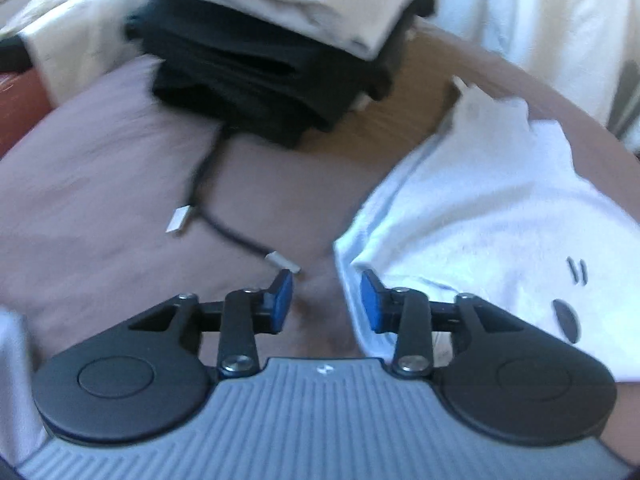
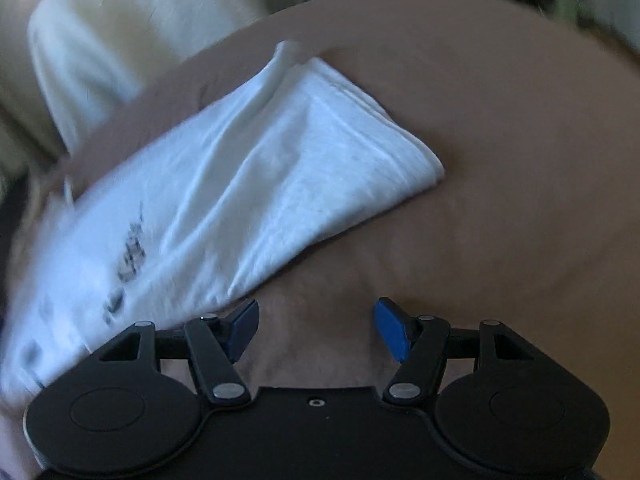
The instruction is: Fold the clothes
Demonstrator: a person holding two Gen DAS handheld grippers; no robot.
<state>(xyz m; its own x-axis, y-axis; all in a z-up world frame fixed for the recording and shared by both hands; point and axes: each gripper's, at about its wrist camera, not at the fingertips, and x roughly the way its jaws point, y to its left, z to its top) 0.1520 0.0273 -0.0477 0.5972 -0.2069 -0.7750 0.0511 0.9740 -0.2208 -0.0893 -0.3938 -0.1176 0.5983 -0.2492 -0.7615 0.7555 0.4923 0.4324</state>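
A folded white T-shirt (image 1: 480, 220) with a dark print lies on the brown cover (image 1: 100, 184). In the left wrist view it fills the right side. My left gripper (image 1: 326, 300) is open at the shirt's near left edge: its right pad sits over the white cloth and its left pad over bare cover, and neither presses on anything. The right wrist view shows the same shirt (image 2: 240, 184) running from the centre to the lower left. My right gripper (image 2: 318, 328) is open just off the shirt's near corner, with only brown cover (image 2: 500, 160) between its fingers.
A stack of folded black and beige clothes (image 1: 272, 68) stands at the back. From it a black cable (image 1: 208, 208) with pale plugs trails toward my left gripper. White cloth (image 1: 540, 20) lies beyond the cover's far edge, and cream cloth (image 2: 120, 28) lies at the upper left.
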